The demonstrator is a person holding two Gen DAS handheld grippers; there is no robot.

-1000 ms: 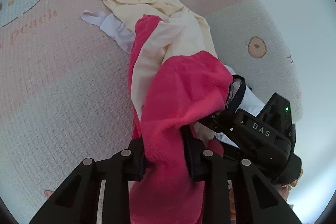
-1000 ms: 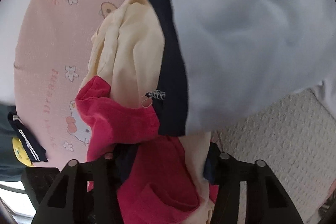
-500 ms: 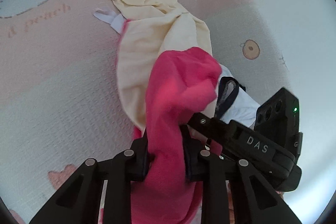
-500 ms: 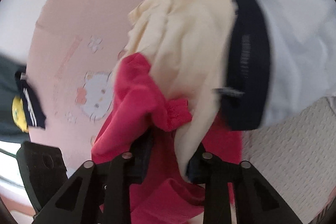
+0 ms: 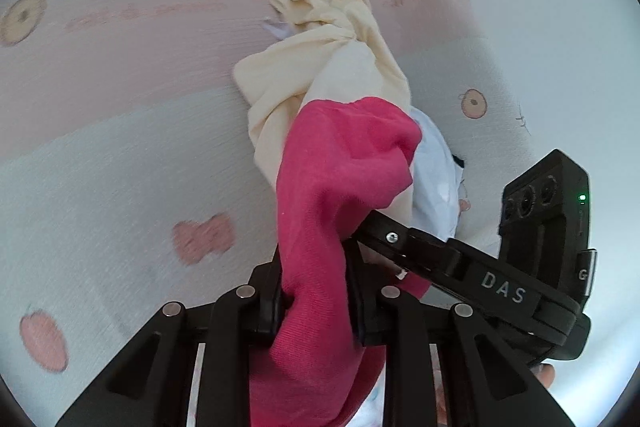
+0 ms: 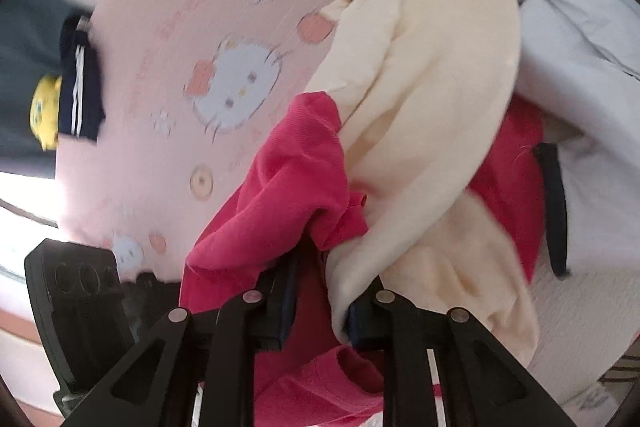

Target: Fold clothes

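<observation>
Garment point(image 5: 344, 163) apparently between both grippers' fingers point(image 5: 272, 303)

Pink cartoon-cat mat point(image 5: 120, 75); clothes heap point(image 5: 320, 39) lying on it.

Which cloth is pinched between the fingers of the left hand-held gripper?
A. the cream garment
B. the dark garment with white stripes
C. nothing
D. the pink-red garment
D: the left hand-held gripper clamps the pink-red garment, with the cream garment hanging beyond it.

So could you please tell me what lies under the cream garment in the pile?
A pink garment shows below the cream garment, and a pale blue one lies beside it. How far either runs underneath is covered.
</observation>
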